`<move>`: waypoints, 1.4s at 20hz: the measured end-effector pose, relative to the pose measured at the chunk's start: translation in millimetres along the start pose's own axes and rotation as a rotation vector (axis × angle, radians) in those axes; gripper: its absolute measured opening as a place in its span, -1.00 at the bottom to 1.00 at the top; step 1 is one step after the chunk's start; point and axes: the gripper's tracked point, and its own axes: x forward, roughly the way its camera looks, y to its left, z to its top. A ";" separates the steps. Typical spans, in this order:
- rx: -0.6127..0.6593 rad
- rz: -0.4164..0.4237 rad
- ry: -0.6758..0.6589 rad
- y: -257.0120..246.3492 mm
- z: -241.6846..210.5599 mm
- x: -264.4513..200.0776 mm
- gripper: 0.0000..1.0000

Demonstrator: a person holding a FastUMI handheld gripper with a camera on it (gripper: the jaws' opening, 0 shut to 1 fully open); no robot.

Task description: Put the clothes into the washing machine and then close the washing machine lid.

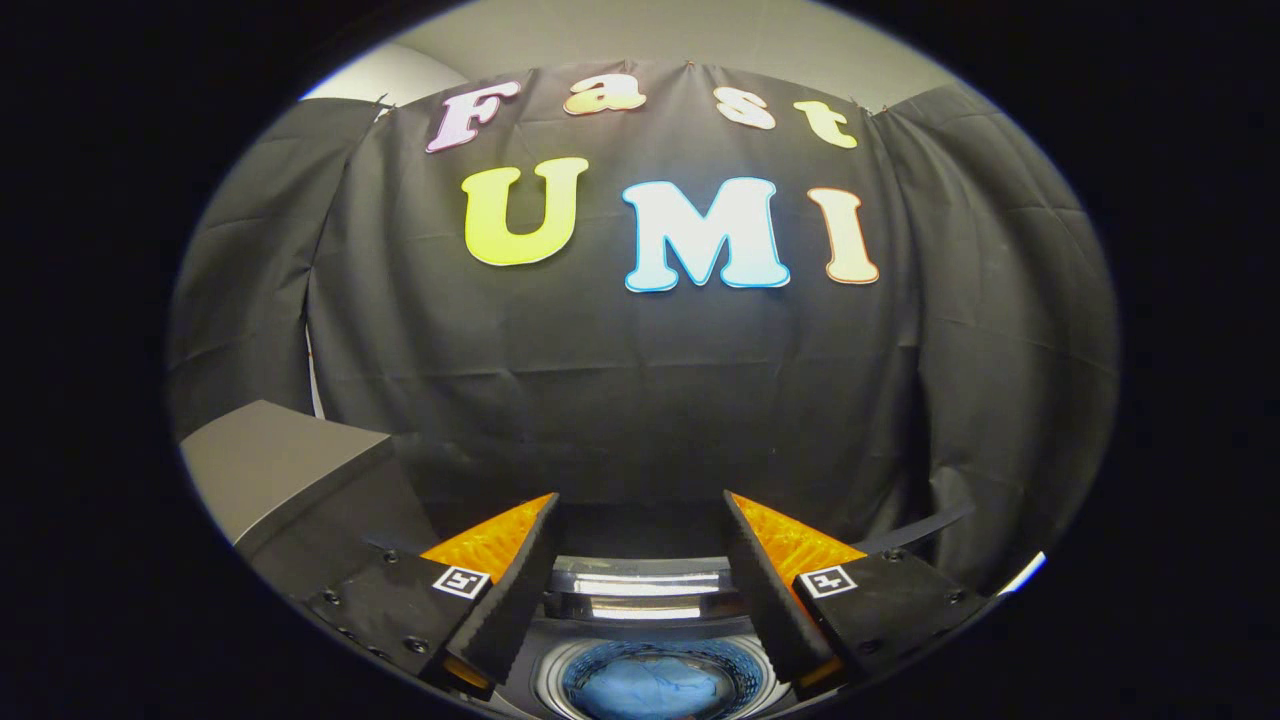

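My gripper [640,505] is open, its two orange-and-black fingers [510,560] spread wide with nothing between them. Below and between the fingers lies the washing machine [640,600], seen from above. Its round drum opening [655,680] shows blue clothes [655,690] lying inside. The raised lid or back panel [640,583] shines just beyond the drum, between the fingers. The gripper hangs above the machine, tilted up toward the booth's black wall.
A grey box-like surface [270,470] stands to the left of the left finger, close beside the machine. Black cloth walls close the space ahead and on both sides.
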 end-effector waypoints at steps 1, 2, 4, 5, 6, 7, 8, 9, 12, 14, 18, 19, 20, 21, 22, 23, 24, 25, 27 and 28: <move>0.001 0.001 0.002 -0.2 -2.8 -4.0 0.93; 0.001 0.000 0.003 -0.1 -5.3 -7.9 0.93; -0.001 -0.002 0.009 0.1 -11.8 -15.8 0.93; -0.001 -0.001 0.012 0.2 -15.7 -19.3 0.93; 0.000 0.000 0.017 0.5 -19.4 -23.0 0.93; 0.000 0.000 0.023 0.8 -23.5 -26.6 0.93; -0.005 0.004 0.031 1.6 -27.7 -30.9 0.93; -0.010 0.008 0.041 2.6 -34.1 -34.8 0.93; -0.034 0.015 0.087 2.5 -57.5 -44.9 0.93; -0.035 0.019 0.098 3.2 -69.0 -52.7 0.93; -0.039 0.022 0.125 5.1 -84.8 -59.9 0.94; -0.038 0.023 0.124 5.4 -84.5 -62.4 0.94; -0.036 0.022 0.117 6.5 -81.6 -65.6 0.93; -0.035 0.023 0.107 7.9 -77.9 -69.5 0.93; -0.037 0.023 0.094 9.6 -72.7 -74.9 0.93; -0.037 0.025 0.078 12.0 -66.1 -81.4 0.93; -0.031 0.031 0.067 15.2 -59.7 -89.4 0.93; -0.022 0.035 0.051 17.9 -52.3 -99.0 0.93; -0.009 0.032 0.012 21.0 -33.3 -120.3 0.93; -0.006 0.029 -0.003 22.2 -26.3 -131.1 0.93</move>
